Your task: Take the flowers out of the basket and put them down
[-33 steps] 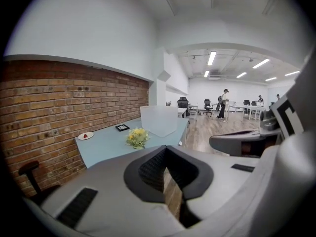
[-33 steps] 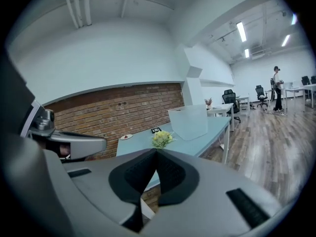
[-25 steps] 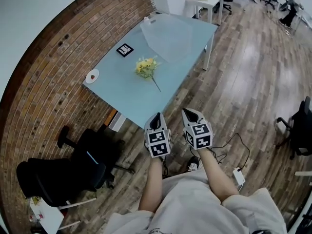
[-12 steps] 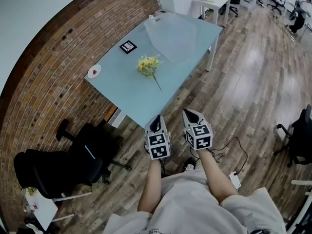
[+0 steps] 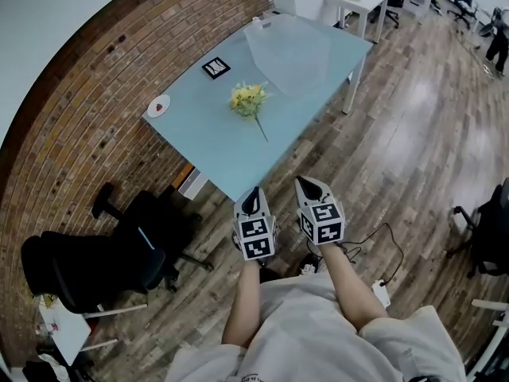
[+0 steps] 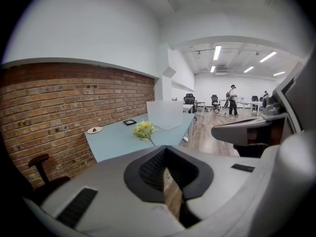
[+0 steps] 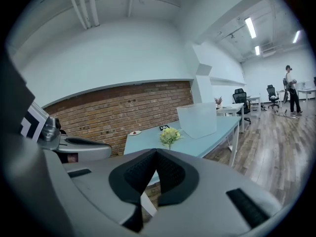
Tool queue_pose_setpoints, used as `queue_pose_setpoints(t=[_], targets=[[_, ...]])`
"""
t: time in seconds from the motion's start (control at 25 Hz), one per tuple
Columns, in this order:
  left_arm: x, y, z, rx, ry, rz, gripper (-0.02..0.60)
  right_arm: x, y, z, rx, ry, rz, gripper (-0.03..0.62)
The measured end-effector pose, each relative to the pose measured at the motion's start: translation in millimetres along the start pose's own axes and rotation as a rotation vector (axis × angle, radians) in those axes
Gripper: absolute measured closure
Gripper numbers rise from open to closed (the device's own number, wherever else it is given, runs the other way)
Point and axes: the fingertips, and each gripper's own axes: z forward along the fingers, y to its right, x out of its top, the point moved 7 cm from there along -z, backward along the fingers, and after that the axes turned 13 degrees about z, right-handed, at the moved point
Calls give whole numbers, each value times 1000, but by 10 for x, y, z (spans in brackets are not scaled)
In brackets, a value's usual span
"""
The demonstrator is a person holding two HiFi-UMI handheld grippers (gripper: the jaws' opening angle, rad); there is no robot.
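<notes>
Flowers [image 5: 248, 99] lie flat on the pale blue table [image 5: 215, 138] in the upper middle of the head view. They are outside the basket [image 5: 290, 46], which stands just beyond them toward the top of the frame. The bunch is small, with yellow and pale green blooms crowded at one end and a thin dark stem trailing toward the lower right. The basket is frosted and see-through. To the upper left of the flowers is a black card [image 5: 215, 68], and further left, nearer the brick wall, a small white plate [image 5: 158, 106] with something red on it. The left gripper [image 5: 254, 193] and right gripper [image 5: 307, 184] hang side by side over the wood floor at mid-frame, well apart from the flowers. Each has its jaws pressed together on nothing.
</notes>
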Motion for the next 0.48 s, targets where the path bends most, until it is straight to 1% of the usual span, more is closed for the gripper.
queue_pose_setpoints(t=[0.08, 0.12, 0.24, 0.28, 0.48], targets=[[-39, 41, 19, -5, -13, -6, 563, -19, 8, -18, -1, -2, -4, 580], [-28, 75, 25, -11, -10, 4, 563, -22, 23, -31, -3, 0, -3, 580], [46, 168, 37, -26, 3, 62, 563, -6, 68, -78, -13, 12, 4, 582], [60, 189, 34, -28, 4, 71, 563, -9, 74, -97, -16, 14, 5, 580], [32, 266, 12, -47, 11, 45, 563, -81, 87, -154, -21, 8, 1, 580]])
